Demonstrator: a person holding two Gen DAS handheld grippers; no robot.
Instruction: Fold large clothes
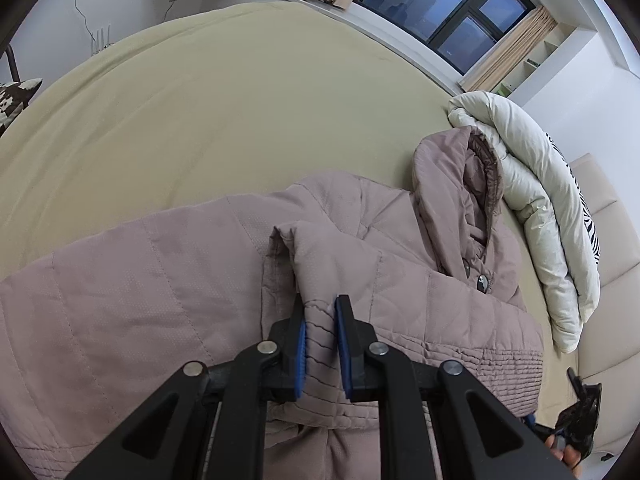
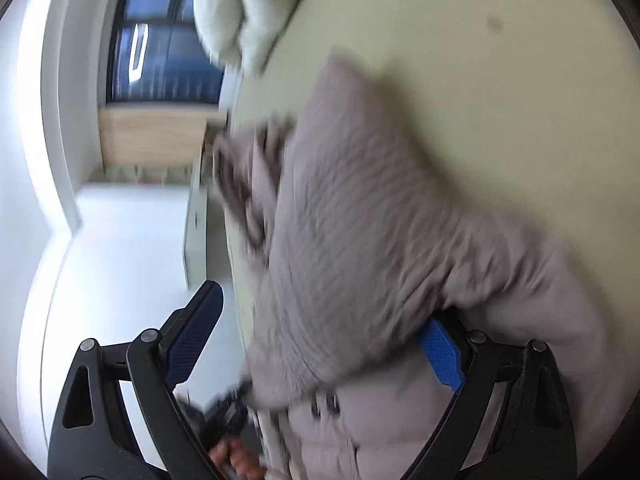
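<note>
Left claw (image 1: 320, 320) pinches a sleeve cuff (image 1: 316, 308) of the mauve padded coat (image 1: 160, 280) on the bed (image 1: 200, 120). Right claw (image 2: 320, 320) stands spread; blurred coat fabric lies between its fingers.

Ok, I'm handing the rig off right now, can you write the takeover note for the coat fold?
Left claw: shut on a fold of the mauve quilted coat, the sleeve end by the look of it, drawn over the body.
Right claw: open, holding nothing; coat fabric lies between its fingers; view blurred.
Coat: spread on the beige bed, hood toward the rolled white duvet, front buttoned.
Done: one sleeve apparently folded in.
Left: release it, fold the other side, hood and length.
</note>
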